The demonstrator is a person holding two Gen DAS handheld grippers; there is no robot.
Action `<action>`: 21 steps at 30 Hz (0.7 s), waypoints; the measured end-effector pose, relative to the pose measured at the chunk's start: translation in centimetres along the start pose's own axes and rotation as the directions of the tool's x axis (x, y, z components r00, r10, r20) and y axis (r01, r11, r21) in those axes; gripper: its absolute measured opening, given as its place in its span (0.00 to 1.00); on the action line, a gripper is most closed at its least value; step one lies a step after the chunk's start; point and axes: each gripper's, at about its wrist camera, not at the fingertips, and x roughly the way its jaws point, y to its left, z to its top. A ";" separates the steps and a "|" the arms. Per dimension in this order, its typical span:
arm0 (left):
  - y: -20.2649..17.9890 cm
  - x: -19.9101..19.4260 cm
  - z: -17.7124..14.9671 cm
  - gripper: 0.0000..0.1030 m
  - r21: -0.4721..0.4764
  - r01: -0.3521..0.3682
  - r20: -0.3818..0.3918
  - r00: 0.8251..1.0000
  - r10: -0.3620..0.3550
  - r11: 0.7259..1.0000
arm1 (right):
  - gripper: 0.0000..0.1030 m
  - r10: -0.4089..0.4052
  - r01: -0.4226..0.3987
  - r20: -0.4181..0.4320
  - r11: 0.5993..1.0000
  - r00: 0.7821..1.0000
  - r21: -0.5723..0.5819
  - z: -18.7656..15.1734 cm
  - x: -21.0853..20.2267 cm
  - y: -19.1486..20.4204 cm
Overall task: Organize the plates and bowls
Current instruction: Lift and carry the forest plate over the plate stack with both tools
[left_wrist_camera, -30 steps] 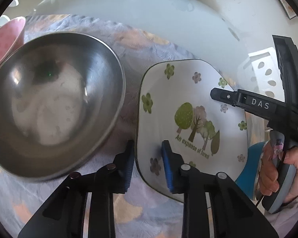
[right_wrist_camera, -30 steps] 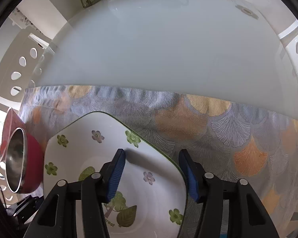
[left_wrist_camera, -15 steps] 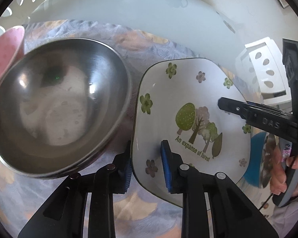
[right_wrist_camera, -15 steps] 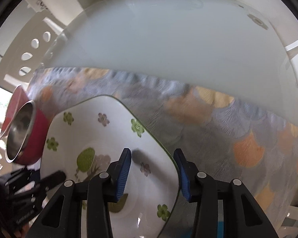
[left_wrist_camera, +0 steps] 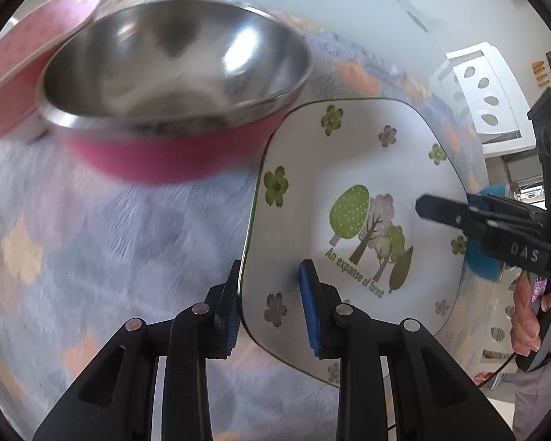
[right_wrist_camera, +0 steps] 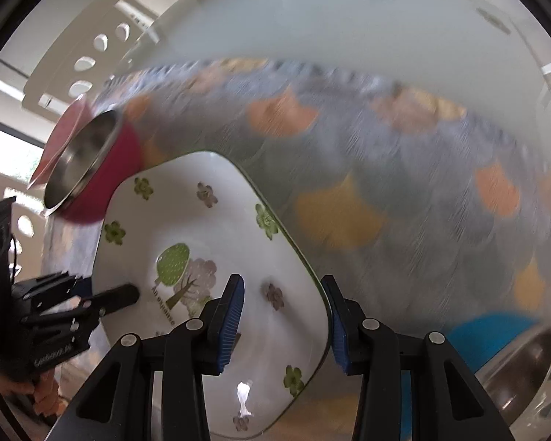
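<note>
Plate (left_wrist_camera: 352, 198), square with rounded corners and printed with trees and small flowers, sits held between 2 grippers above a patterned tablecloth (left_wrist_camera: 103, 257). The left gripper (left_wrist_camera: 270, 308) straddles the plate's near-left rim, 1 blue pad under the edge and the other on the white inner face, pinching it. The right gripper (right_wrist_camera: 284, 318) straddles the opposite rim: its left pad (right_wrist_camera: 231, 316) lies over the plate's inner face and its right pad sits just outside the edge. Its jaws have just been closing with the rim between them, though whether both pads press on it cannot be told. In the left wrist view the right gripper's black finger reaches in over the plate from the right, with a hand (left_wrist_camera: 529, 316) on its handle below. A steel bowl with a pink outside (left_wrist_camera: 172, 73) stands just beside the plate's far-left corner, and a pink dish (left_wrist_camera: 22, 70) leans behind it. Beyond the cloth lies the pale glass tabletop (right_wrist_camera: 349, 25).
</note>
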 end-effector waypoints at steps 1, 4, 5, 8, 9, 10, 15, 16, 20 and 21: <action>0.1 -0.1 -0.2 0.24 0.002 0.001 0.003 1.000 -0.001 1.000 | 0.40 0.008 -0.009 -0.016 1.000 1.000 -0.010 -0.5 0.3 0.3; 0.1 0.0 0.1 0.24 0.007 0.013 0.004 1.000 -0.013 1.000 | 0.42 -0.006 0.006 -0.013 1.000 1.000 -0.009 -1.2 1.0 0.5; -0.3 0.3 0.3 0.25 0.016 0.002 0.001 1.000 -0.002 1.000 | 0.42 -0.010 0.010 -0.009 1.000 1.000 0.002 -1.1 1.2 0.5; -0.8 0.4 0.5 0.28 0.038 -0.020 0.011 1.000 0.020 0.999 | 0.49 0.016 -0.016 0.012 0.999 1.000 0.037 -0.6 1.4 0.3; -0.9 0.4 0.6 0.28 0.036 -0.020 0.013 1.000 0.020 0.999 | 0.50 0.017 -0.018 0.016 0.999 1.000 0.039 -0.6 1.4 0.3; -0.9 0.4 0.5 0.28 0.038 -0.017 0.015 1.000 0.017 0.999 | 0.50 0.015 -0.016 0.025 0.999 1.000 0.041 -0.6 1.3 0.2; -0.8 0.2 0.2 0.28 0.054 -0.010 0.012 1.000 0.009 0.998 | 0.44 0.021 -0.026 0.074 0.997 0.997 0.069 -1.6 0.5 0.0; -0.8 0.1 0.1 0.28 0.056 -0.011 0.013 1.000 0.010 0.998 | 0.41 0.020 -0.027 0.087 0.997 0.996 0.073 -2.2 0.0 -0.3; -0.2 -0.4 -0.5 0.28 0.056 -0.004 0.019 1.000 0.003 0.998 | 0.35 0.028 -0.032 0.117 0.999 0.993 0.036 -3.5 -0.8 0.5; -0.2 -0.5 -0.6 0.28 0.054 -0.004 0.020 1.000 0.003 0.999 | 0.34 0.038 -0.041 0.114 0.999 0.993 0.028 -3.8 -0.9 0.4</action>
